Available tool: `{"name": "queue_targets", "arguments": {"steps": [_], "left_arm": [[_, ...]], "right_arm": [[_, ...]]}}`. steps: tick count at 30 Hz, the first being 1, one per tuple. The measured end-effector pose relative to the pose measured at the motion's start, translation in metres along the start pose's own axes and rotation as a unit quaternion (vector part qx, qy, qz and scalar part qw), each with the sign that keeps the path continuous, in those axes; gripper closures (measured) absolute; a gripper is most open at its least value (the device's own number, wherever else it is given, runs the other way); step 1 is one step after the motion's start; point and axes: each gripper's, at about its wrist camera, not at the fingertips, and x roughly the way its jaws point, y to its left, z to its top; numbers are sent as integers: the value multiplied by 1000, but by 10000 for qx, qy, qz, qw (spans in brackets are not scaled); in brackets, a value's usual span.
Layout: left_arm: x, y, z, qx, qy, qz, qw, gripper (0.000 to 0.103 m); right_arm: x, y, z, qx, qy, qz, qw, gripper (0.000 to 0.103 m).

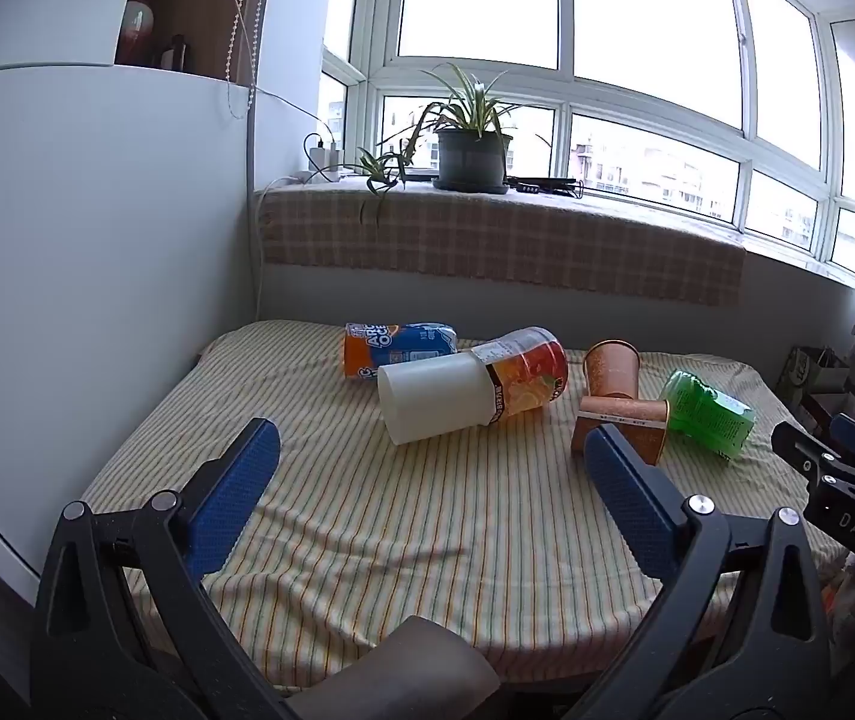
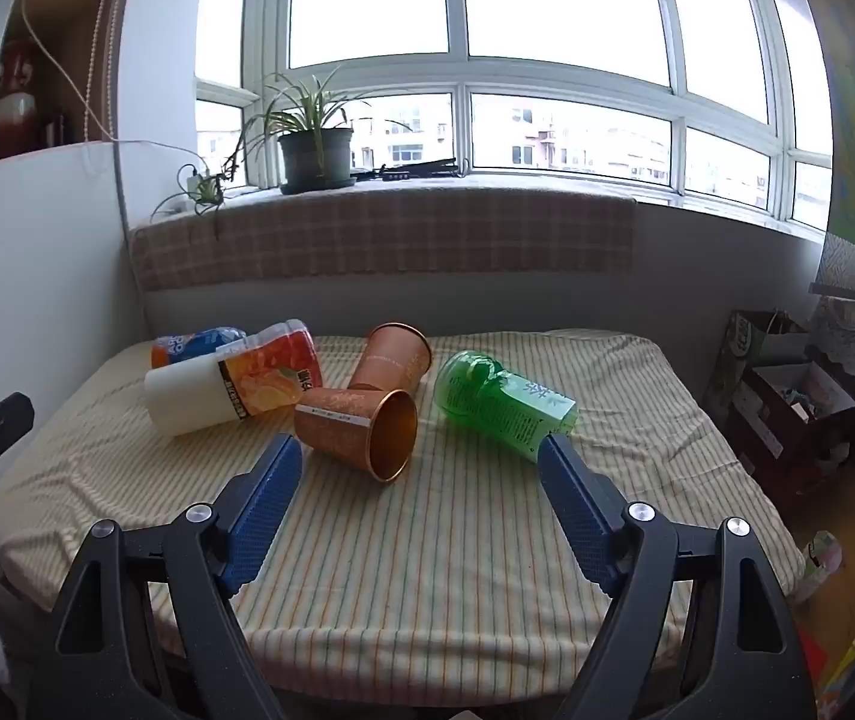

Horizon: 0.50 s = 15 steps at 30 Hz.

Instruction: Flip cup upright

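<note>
A: Between the blue pads of the right gripper (image 2: 418, 471), which are held wide apart over the striped cloth (image 2: 457, 570), nothing is gripped. How is the left gripper (image 1: 430, 450) held?

B: Its pads are spread wide as well, and nothing is touched by them. It is held above the near part of the cloth, and part of the right gripper is seen at the far right edge of its view.

A: Where is the cup found?

B: Two copper cups are seen. The near copper cup (image 2: 361, 429) is laid on its side just beyond the right gripper's pads, with its open mouth turned toward the camera and to the right. A white label strip is seen on its side. The far copper cup (image 2: 394, 360) is propped behind it, tilted, mouth up and away, and the two appear to be touching.

A: What is laid around them?

B: To the left, a white cup (image 2: 187, 396) is lying on its side with an orange bottle (image 2: 271, 378) pushed into its mouth. Behind those, a blue and orange bottle (image 2: 196, 342) is also lying down. To the right of the cups, a green bottle (image 2: 505, 408) is lying on the cloth, near the near copper cup but apart from it.

A: And farther out?

B: A potted plant (image 2: 316, 150) is set on the windowsill beyond the table.
</note>
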Motion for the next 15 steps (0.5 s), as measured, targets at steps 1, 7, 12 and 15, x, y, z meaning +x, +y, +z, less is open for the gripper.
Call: {"name": "queue_targets", "arguments": {"steps": [1, 7, 12, 15], "left_arm": [[0, 0, 0, -38, 43, -17, 10000, 0], [0, 1, 0, -84, 47, -49, 9999, 0], [0, 1, 0, -83, 52, -43, 9999, 0], [0, 1, 0, -73, 57, -42, 9999, 0]], "right_arm": [[0, 1, 0, -5, -4, -2, 10000, 22], [1, 2, 1, -6, -53, -17, 10000, 22], [-4, -4, 3, 25, -80, -7, 10000, 22], [-4, -2, 4, 37, -89, -48, 9999, 22]]}}
